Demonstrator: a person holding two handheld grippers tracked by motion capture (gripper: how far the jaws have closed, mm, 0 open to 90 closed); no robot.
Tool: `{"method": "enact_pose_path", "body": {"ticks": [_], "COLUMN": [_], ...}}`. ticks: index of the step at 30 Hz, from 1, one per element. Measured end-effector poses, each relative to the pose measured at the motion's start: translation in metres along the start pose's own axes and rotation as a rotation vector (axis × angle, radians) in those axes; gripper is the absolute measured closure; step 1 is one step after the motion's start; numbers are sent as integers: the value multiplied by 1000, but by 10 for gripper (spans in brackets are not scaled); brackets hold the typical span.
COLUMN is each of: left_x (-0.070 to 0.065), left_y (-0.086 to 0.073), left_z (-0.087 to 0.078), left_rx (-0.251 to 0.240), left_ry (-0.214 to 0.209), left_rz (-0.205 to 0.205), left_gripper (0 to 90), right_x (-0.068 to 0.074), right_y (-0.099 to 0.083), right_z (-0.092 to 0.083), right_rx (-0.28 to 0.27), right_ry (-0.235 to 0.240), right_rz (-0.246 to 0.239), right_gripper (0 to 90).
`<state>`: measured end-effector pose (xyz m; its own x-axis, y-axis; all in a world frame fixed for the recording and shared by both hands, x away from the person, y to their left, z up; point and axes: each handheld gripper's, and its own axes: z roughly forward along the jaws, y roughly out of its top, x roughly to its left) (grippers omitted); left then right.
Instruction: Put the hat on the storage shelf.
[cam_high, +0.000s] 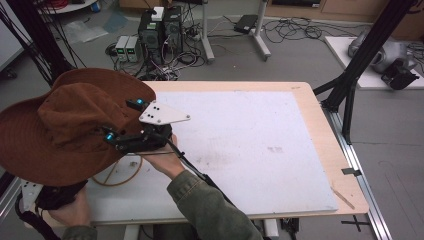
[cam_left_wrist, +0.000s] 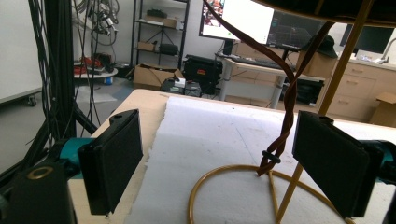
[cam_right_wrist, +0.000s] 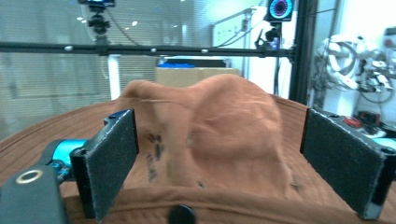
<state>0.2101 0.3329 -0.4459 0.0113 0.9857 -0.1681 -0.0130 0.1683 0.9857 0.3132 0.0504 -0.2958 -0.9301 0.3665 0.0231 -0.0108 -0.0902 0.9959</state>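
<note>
A brown wide-brimmed hat (cam_high: 65, 125) sits high on a yellow wire stand (cam_high: 117, 175) at the table's left side. My right gripper (cam_high: 120, 121) points left at the hat, level with its crown, held in a hand with a green sleeve. Its jaws stand open on either side of the crown (cam_right_wrist: 219, 126), clear of the fabric. My left gripper (cam_high: 50, 197) is low at the front left corner, partly under the brim. It is open (cam_left_wrist: 219, 158), facing the stand's ring base (cam_left_wrist: 224, 175) and the hat's twisted brown cord (cam_left_wrist: 285, 107), gripping nothing.
A white foam board (cam_high: 250, 150) covers most of the wooden table (cam_high: 320, 125). A black frame post (cam_high: 360, 60) rises off the right edge. Computers and tangled cables (cam_high: 160, 30) lie on the floor beyond the far edge. Black struts (cam_left_wrist: 60, 70) stand left of the table.
</note>
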Motion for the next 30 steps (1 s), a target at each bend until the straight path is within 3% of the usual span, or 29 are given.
{"method": "enact_pose_path", "body": {"ticks": [7, 13, 15, 16, 17, 23, 26, 27, 28, 30], "left_x": [0, -2, -1, -1, -1, -1, -1, -1, -1, -1], "left_y": [0, 0, 0, 0, 1, 1, 1, 1, 1, 2], "left_z": [0, 0, -2, -2, -2, -4, -4, -4, -4, -4], "left_rx": [1, -10, -5, -5, -4, -9, -11, -11, -11, -13], "left_ry": [0, 5, 6, 6, 6, 11, 14, 14, 14, 16], "left_rz": [5, -1, 8, 8, 9, 13, 15, 16, 16, 17], "left_gripper": [164, 163, 163, 163, 163, 163, 163, 163, 163, 163], "right_x": [-17, -31, -41, -41, -48, -69, -81, -81, -87, -93], "right_y": [13, 26, 34, 34, 37, 36, 32, 32, 29, 27], "right_z": [-22, -49, -70, -70, -86, -141, -174, -174, -196, -217], "right_rx": [9, 6, 7, 7, 4, 5, 11, 11, 13, 12], "right_ry": [-32, -90, -135, -135, -176, -317, -398, -398, -458, -503], "right_rz": [14, -12, -26, -26, -39, -81, -76, -76, -80, -79], "right_gripper": [93, 93, 93, 93, 93, 93, 93, 93, 93, 94]}}
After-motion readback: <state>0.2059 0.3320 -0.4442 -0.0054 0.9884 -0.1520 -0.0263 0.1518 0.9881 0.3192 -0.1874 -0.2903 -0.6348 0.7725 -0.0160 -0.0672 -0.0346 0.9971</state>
